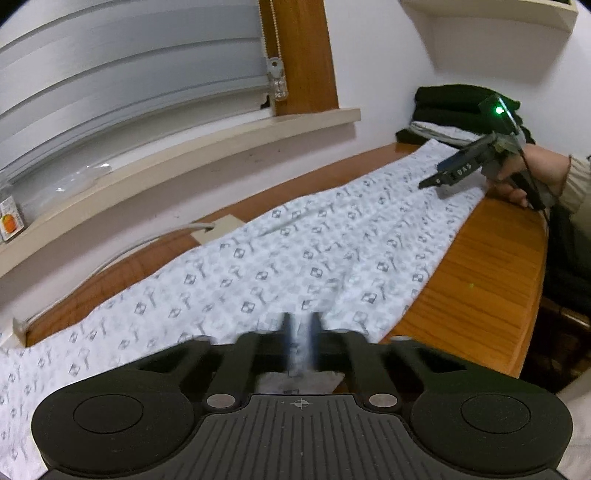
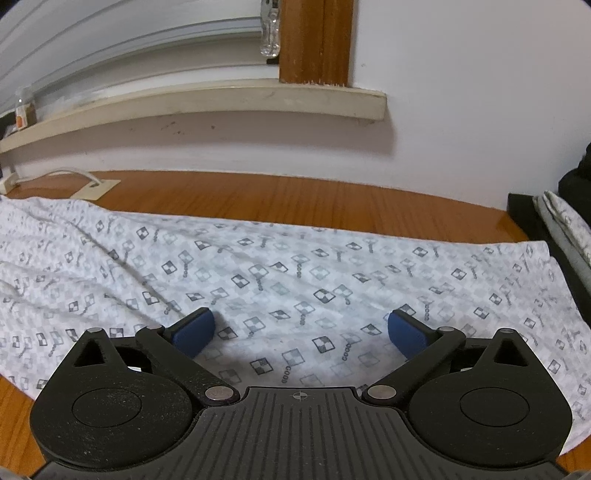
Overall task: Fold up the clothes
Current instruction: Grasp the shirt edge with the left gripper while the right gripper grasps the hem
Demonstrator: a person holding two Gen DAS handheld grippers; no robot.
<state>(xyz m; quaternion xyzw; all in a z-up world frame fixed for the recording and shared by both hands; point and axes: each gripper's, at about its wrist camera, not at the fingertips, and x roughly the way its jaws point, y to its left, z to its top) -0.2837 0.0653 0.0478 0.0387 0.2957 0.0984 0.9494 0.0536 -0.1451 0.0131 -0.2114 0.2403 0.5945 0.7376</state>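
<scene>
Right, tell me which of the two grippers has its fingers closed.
The left gripper: its fingers are pinched together on the patterned cloth. The right gripper has its blue fingers spread wide above the cloth.

1 patterned cloth spread on 1 bench. 2 tools: left tool, right tool. 1 hand in view, w/ 1 sleeve. 1 pile of folded clothes at the bench's far end. 1 sill, 1 blind, 1 bottle on the sill. 1 cable by the wall, 1 shelf up top.
</scene>
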